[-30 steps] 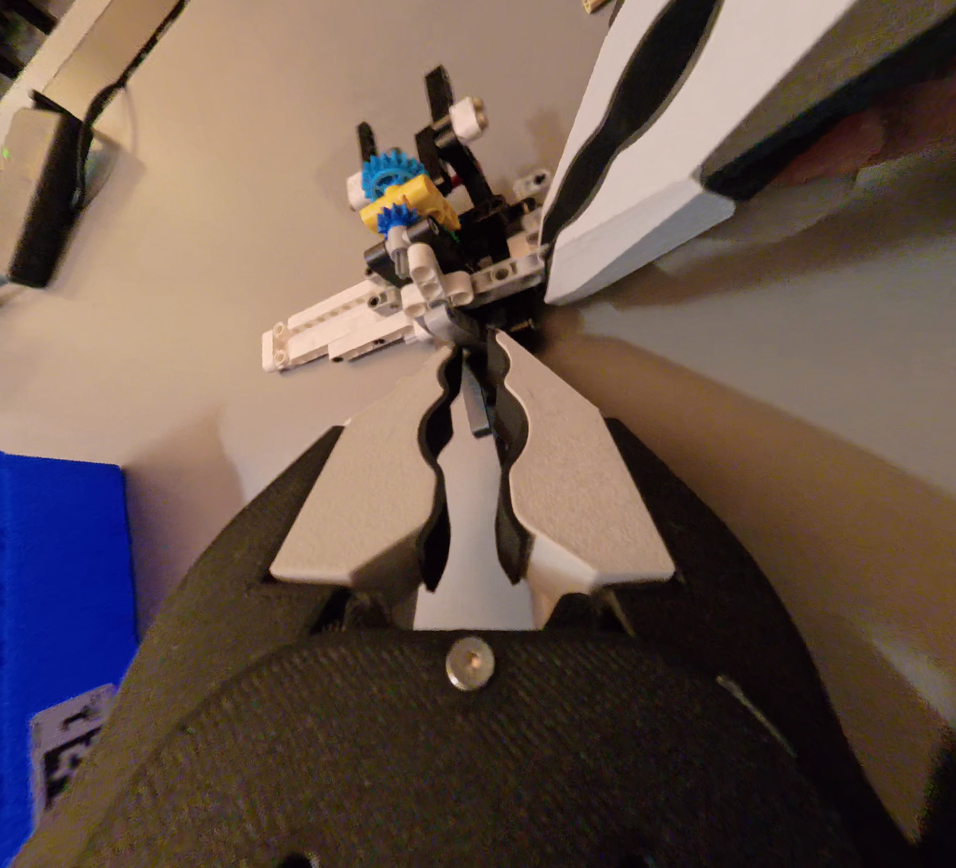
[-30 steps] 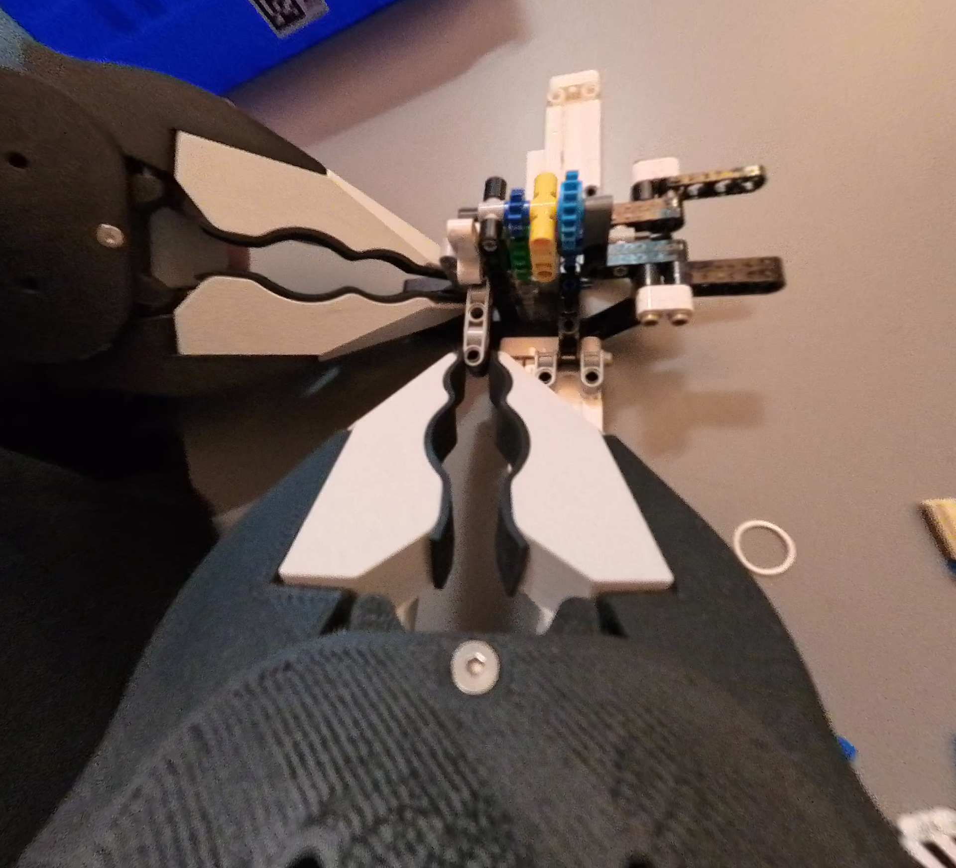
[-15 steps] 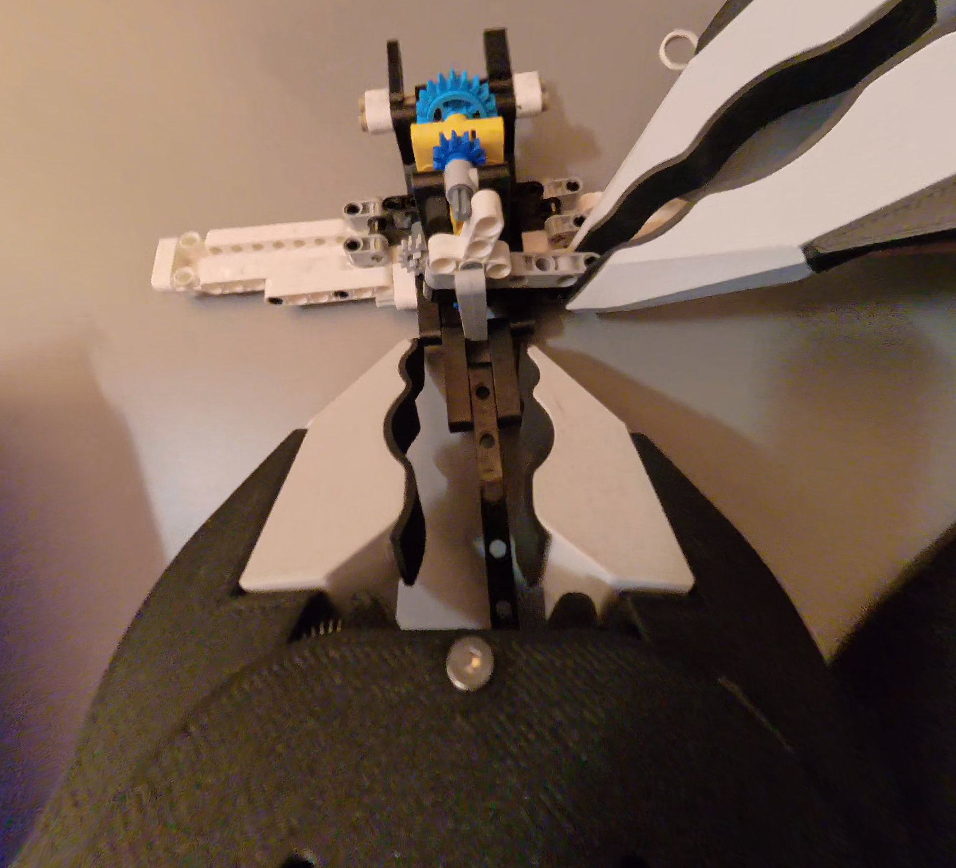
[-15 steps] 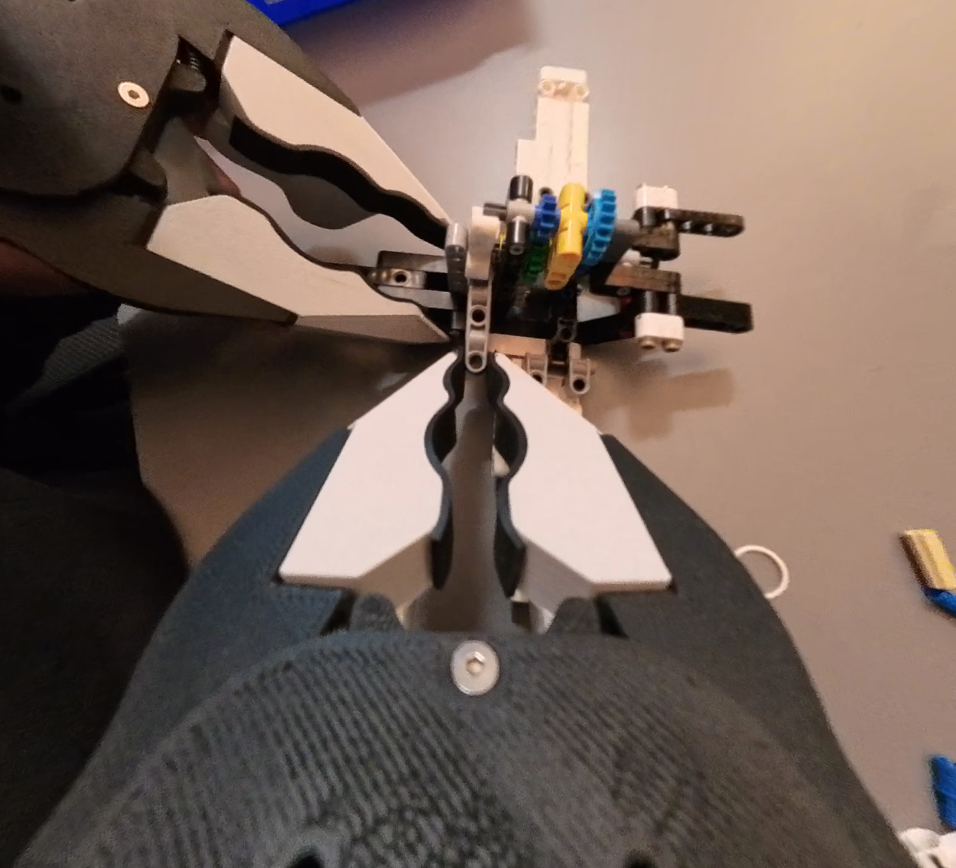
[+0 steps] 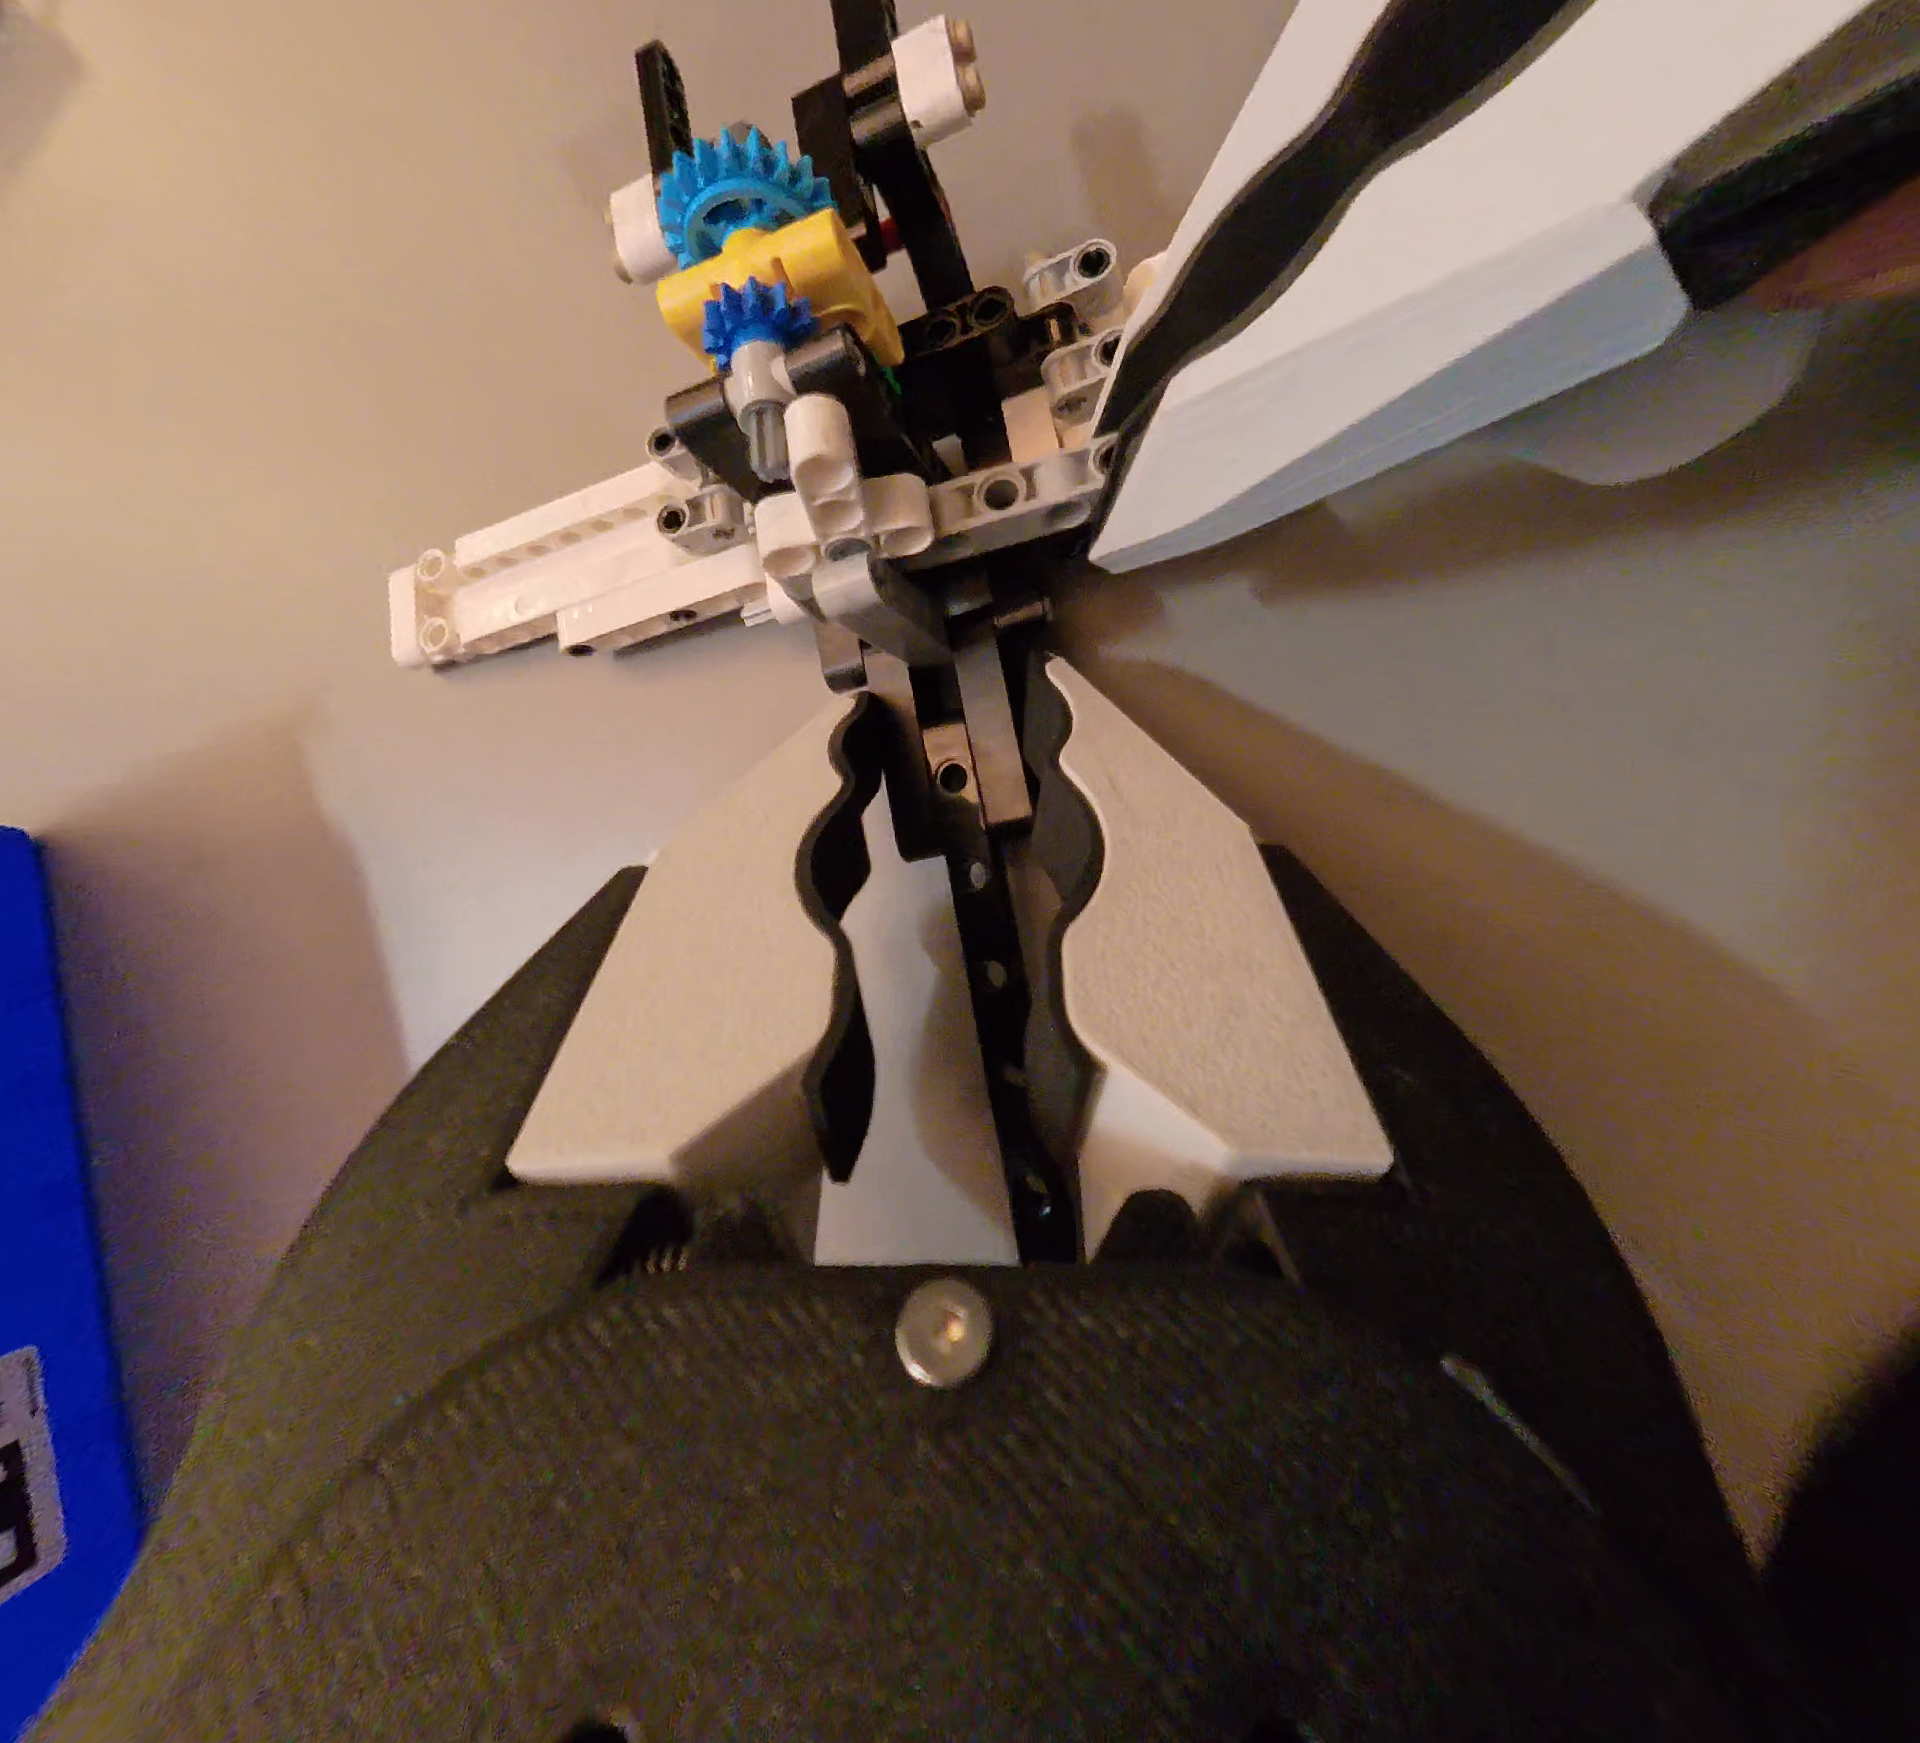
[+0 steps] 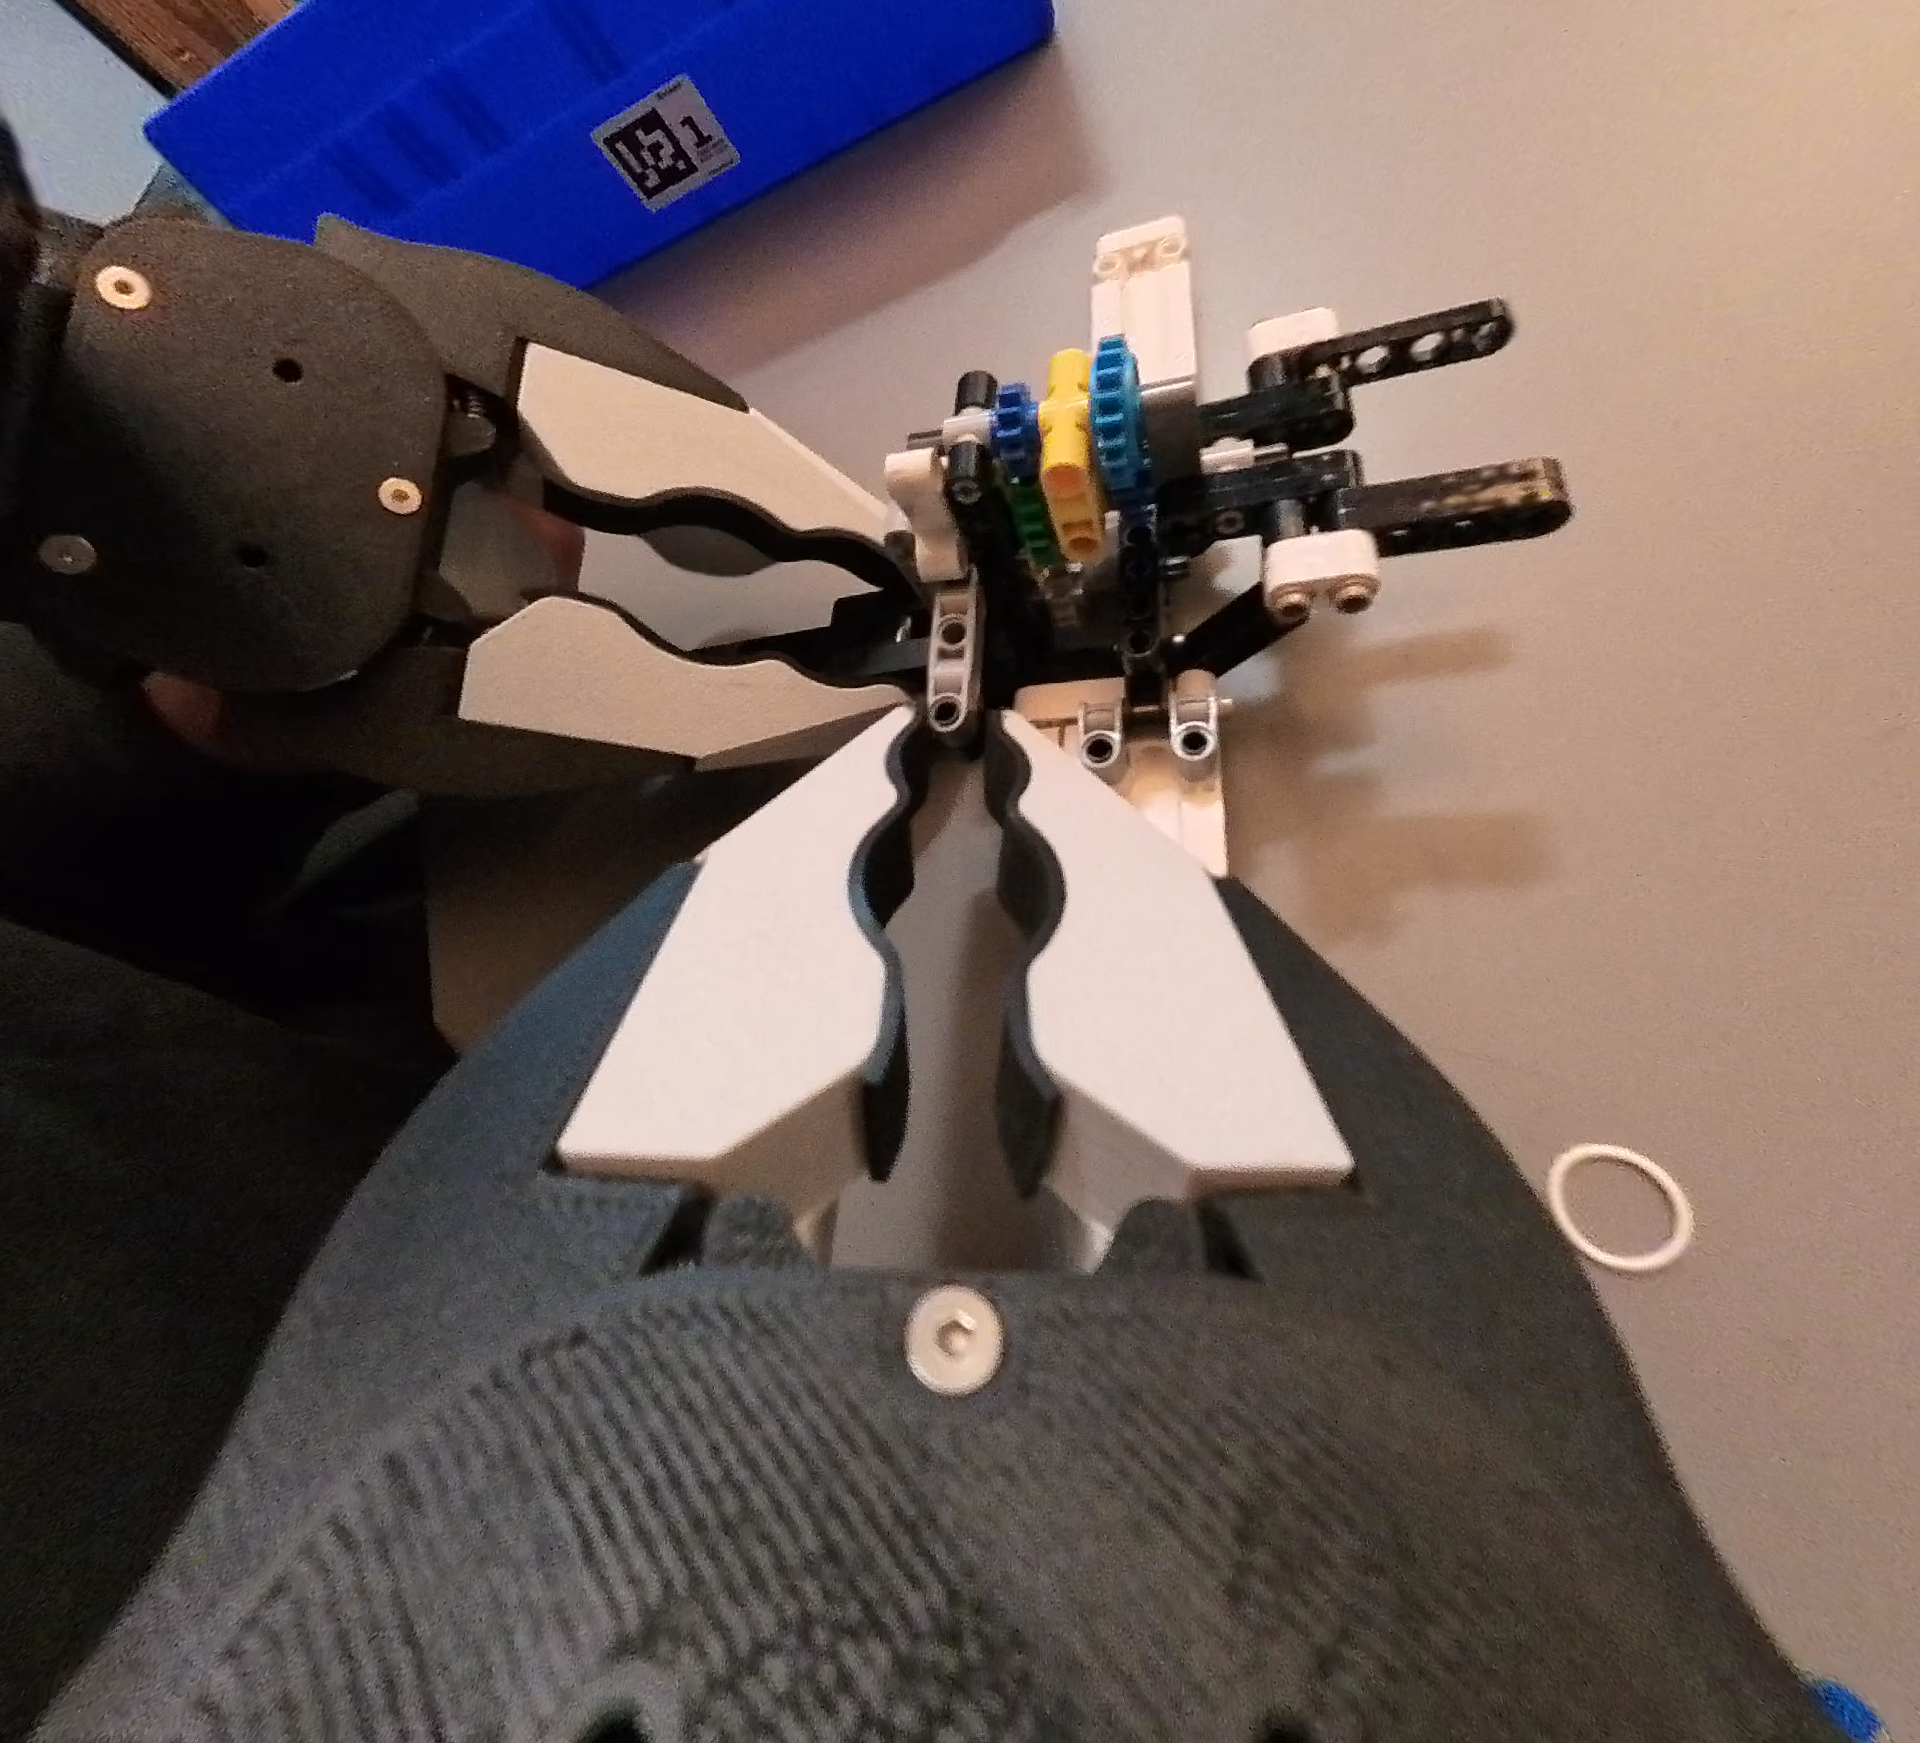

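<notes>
Plastic brick-and-gear assembly [image 6: 1081, 488] is resting on the grey table [image 6: 1558, 31], near the blue bin [image 6: 644, 31]. Left gripper [image 5: 951, 706] is clamping its black rear beams [image 5: 977, 758]; right gripper [image 6: 961, 737] is pinching a light-grey link [image 6: 954, 665]. Judged light and rigid, but press-fit joints could separate; beams suit gripping.

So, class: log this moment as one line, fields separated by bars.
left gripper: closed around black beams of brick model | right gripper: pinching grey link | nearby: blue bin, white ring
</notes>
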The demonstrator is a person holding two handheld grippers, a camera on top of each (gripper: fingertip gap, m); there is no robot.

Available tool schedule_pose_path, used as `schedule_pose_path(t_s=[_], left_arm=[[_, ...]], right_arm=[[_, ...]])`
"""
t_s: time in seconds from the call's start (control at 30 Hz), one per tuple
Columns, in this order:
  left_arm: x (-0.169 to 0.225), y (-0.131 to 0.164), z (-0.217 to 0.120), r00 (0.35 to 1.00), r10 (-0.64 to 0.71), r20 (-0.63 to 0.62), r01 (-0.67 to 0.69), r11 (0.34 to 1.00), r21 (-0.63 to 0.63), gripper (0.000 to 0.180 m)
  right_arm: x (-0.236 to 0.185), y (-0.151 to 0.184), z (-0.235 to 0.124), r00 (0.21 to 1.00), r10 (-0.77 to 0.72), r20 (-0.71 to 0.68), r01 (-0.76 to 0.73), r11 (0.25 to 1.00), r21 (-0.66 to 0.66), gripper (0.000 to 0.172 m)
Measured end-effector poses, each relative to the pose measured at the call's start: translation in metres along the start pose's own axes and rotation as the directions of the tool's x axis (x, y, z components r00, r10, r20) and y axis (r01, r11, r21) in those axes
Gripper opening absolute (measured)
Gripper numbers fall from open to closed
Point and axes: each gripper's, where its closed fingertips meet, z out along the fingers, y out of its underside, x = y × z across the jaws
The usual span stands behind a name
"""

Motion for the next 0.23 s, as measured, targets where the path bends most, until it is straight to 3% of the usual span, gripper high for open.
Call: schedule_pose_path(t_s=[0.13, 0.23], left_arm=[[0.000, -0.001, 0.002, 1.000, -0.004, 0.000, 0.004, 1.000, 0.001, 0.029], [0.000, -0.002, 0.002, 1.000, -0.005, 0.010, 0.005, 1.000, 0.006, 0.029]], right_arm=[[0.007, -0.003, -0.005, 0.999, 0.033, -0.007, -0.033, 0.998, 0.049, 0.008], [0.006, -0.012, -0.011, 0.988, 0.121, 0.097, -0.133, 0.982, 0.137, 0.006]])
